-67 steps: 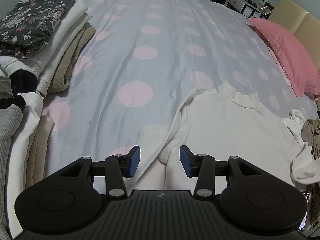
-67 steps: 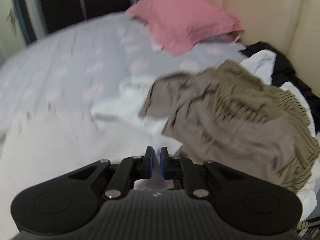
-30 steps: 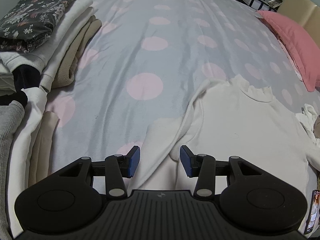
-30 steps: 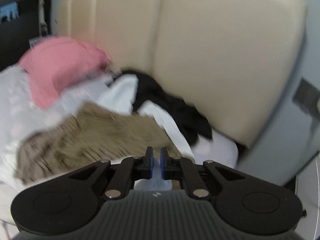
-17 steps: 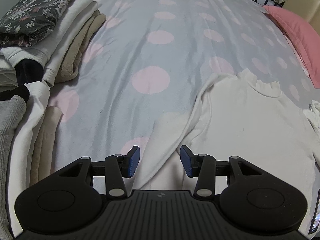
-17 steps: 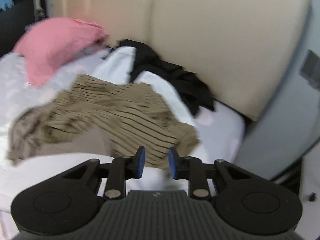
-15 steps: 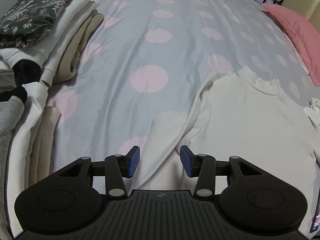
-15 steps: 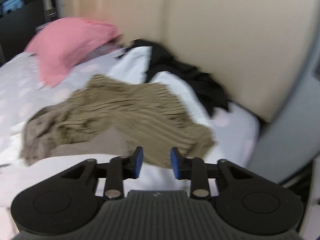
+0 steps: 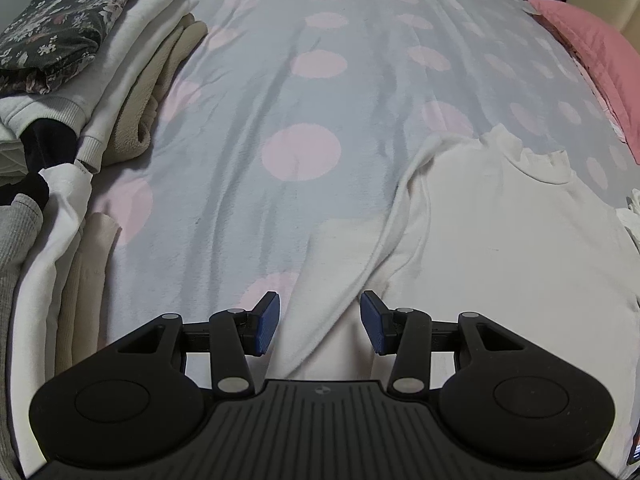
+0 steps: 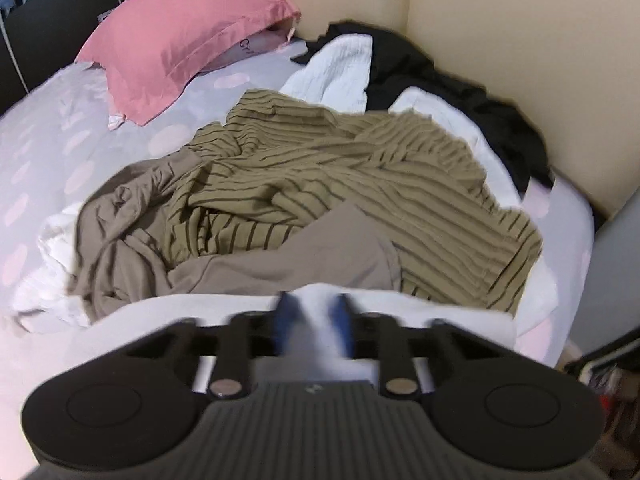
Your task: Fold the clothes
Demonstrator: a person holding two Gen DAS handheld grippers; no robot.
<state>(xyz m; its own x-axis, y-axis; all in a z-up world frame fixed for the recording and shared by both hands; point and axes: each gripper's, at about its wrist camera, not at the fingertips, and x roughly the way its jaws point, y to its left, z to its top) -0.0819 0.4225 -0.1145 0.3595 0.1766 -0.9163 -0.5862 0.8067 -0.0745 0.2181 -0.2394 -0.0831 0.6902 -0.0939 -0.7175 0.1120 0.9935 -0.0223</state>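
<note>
A white long-sleeved top (image 9: 492,236) lies spread flat on the dotted bedspread (image 9: 304,80), collar pointing away. Its left sleeve (image 9: 340,280) runs down between the fingers of my left gripper (image 9: 319,326), which stands open just above the cloth. In the right wrist view my right gripper (image 10: 312,320) is open over the white fabric (image 10: 224,308) at the bed's near edge; its blue fingertips are blurred. Beyond it lies a crumpled pile: an olive striped garment (image 10: 384,176), a taupe garment (image 10: 280,260), white cloth (image 10: 340,68) and black cloth (image 10: 448,84).
Stacks of folded clothes (image 9: 68,80) line the left side of the bed, a dark floral piece (image 9: 68,20) on top. A pink pillow (image 10: 188,36) lies against the beige headboard (image 10: 500,32). The bed's edge drops off at the right.
My right gripper opened, let go of the white fabric, and swung from the headboard back down over the clothes pile. The left gripper stayed open, shifting only slightly over the sleeve.
</note>
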